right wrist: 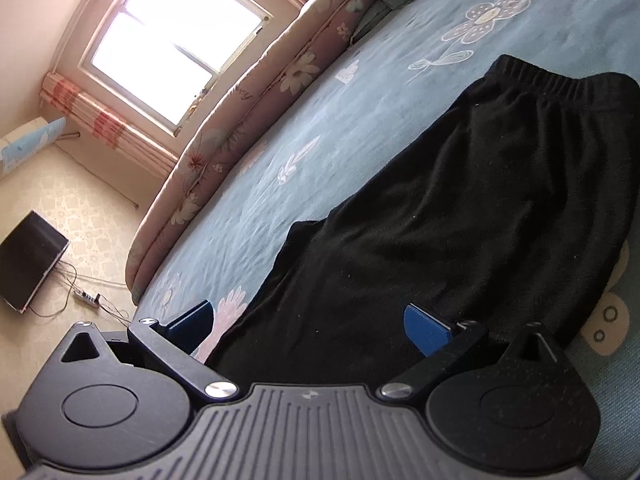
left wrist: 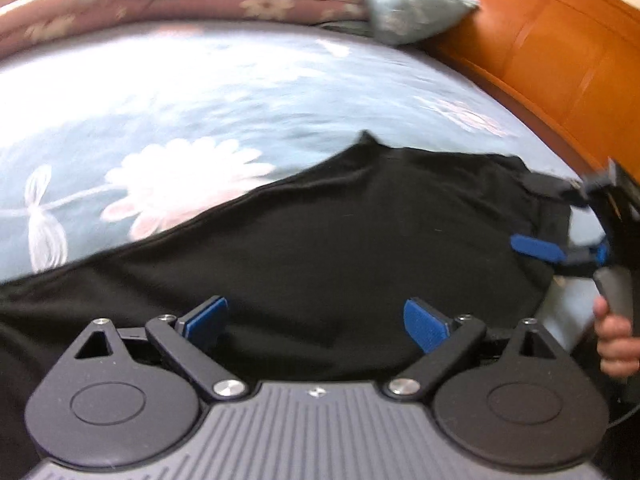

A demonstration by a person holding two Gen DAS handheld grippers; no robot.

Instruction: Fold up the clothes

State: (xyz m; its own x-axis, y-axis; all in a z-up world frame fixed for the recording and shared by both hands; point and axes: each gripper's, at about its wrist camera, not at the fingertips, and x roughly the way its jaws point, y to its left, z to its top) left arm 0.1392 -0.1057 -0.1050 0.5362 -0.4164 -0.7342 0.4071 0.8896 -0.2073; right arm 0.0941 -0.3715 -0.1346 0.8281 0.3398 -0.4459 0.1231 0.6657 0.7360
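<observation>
The black trousers (right wrist: pixel 460 208) lie spread on the bed's blue flowered sheet (right wrist: pixel 320 128), elastic waistband (right wrist: pixel 560 80) towards the pillow end, the cloth running lengthwise back towards both grippers; they look flat and long rather than doubled into a small stack, though whether one leg already lies over the other I cannot tell. The left gripper (left wrist: pixel 316 320) hangs low over the dark cloth with its blue pads set wide and nothing between them; the right gripper (right wrist: pixel 308 324) hangs over the near end, likewise spread wide and empty, one pad over the sheet at the cloth's edge. Beyond the bed's far edge are a pink flowered quilt (left wrist: pixel 180 4) and an orange wooden headboard (left wrist: pixel 560 60). Any fold will go best, I judge, if each gripper pinches all layers at an outer corner, lifts evenly and lays edge on edge.
</observation>
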